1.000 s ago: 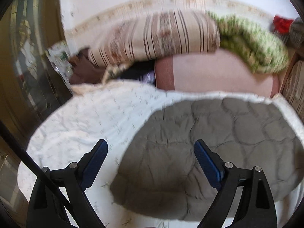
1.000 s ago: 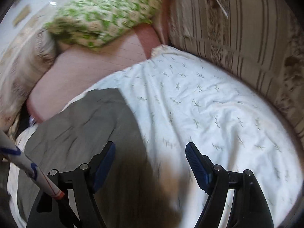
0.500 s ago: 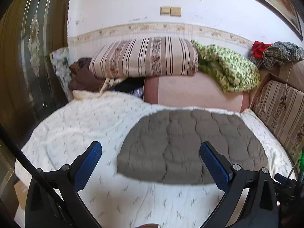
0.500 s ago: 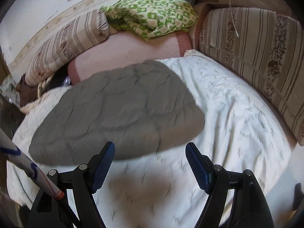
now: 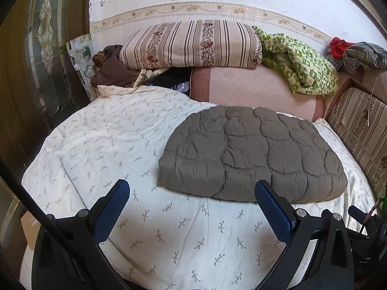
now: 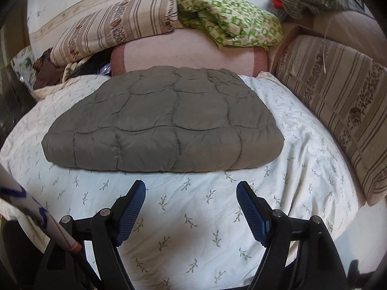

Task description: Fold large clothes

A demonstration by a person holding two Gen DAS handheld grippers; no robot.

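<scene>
A grey quilted garment (image 5: 251, 154) lies folded into a flat rectangle on the white leaf-print bedspread (image 5: 101, 149); it also shows in the right wrist view (image 6: 167, 125). My left gripper (image 5: 192, 193) is open and empty, hovering above the bedspread (image 6: 193, 217) short of the garment's near edge. My right gripper (image 6: 191, 193) is open and empty, also back from the near edge, apart from the garment.
Behind the garment lie a pink bolster (image 5: 254, 87), a striped cushion (image 5: 193, 43) and a green patterned blanket (image 5: 300, 65). A striped sofa back (image 6: 338, 101) runs along the right. A dark glass door (image 5: 41, 60) stands on the left.
Both grippers have pulled back and up from the garment toward the bed's near edge. The folded garment lies in the same place.
</scene>
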